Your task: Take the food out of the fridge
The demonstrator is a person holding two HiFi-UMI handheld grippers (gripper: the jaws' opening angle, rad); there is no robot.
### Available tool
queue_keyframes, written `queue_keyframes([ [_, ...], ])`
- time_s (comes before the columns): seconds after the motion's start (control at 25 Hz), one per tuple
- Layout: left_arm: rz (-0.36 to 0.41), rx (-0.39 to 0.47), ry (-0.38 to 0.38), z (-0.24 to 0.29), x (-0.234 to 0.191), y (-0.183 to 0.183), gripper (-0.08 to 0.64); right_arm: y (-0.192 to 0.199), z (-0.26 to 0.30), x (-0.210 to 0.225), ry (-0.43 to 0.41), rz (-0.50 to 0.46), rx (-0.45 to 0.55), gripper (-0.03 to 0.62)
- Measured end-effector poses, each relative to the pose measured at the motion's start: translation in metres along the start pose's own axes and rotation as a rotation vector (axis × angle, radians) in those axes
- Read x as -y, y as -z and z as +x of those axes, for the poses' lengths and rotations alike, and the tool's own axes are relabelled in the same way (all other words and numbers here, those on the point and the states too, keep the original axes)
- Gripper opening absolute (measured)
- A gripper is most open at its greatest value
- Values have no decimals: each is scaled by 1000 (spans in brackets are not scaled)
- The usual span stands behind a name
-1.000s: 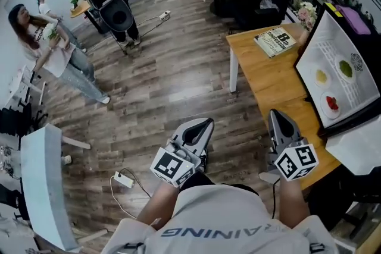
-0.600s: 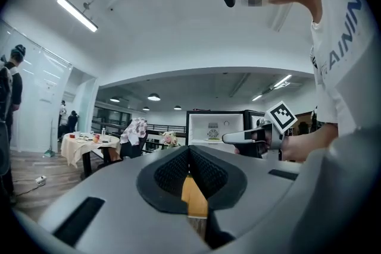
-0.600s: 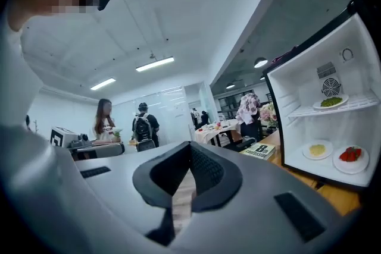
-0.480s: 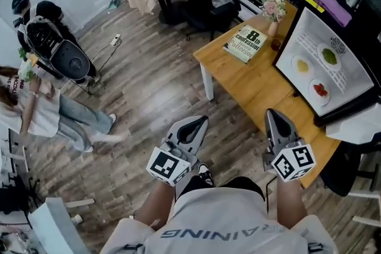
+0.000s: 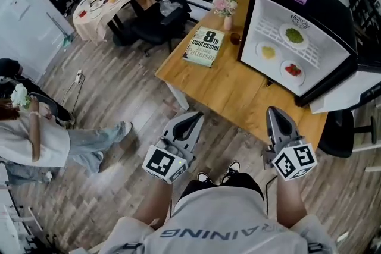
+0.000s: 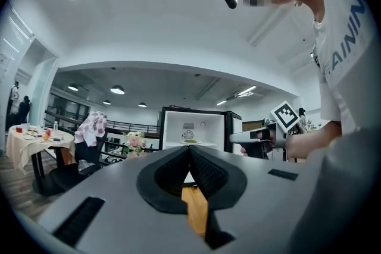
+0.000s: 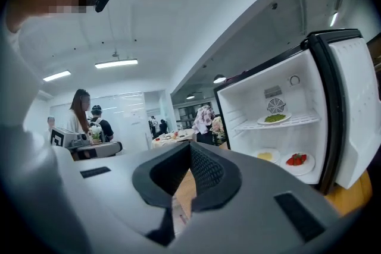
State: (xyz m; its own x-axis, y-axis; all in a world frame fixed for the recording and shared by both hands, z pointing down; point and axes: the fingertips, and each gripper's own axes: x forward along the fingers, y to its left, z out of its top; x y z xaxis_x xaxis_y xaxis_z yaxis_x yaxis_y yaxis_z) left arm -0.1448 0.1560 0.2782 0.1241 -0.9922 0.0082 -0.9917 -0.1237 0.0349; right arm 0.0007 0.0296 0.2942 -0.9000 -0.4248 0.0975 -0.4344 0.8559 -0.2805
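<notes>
Facing the open fridge at the worktop's right end, left tool and right tool hover closed and empty by its near edge, likely poised to reach; food sits on plates inside.

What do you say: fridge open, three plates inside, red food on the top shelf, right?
Not quite. The fridge is open with three plates, but the red food sits at the bottom beside the yellow food; the green food has the top shelf. The right gripper view shows it.
</notes>
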Motion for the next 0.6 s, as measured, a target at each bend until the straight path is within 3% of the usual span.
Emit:
queue_keyframes([
  [0.36, 76, -29, 176, 123, 50, 2, 9, -20, -26, 112, 139, 57, 86, 20],
  [0.6, 65, -35, 257, 188, 75, 4, 9, -28, -42, 174, 223, 86, 107, 20],
])
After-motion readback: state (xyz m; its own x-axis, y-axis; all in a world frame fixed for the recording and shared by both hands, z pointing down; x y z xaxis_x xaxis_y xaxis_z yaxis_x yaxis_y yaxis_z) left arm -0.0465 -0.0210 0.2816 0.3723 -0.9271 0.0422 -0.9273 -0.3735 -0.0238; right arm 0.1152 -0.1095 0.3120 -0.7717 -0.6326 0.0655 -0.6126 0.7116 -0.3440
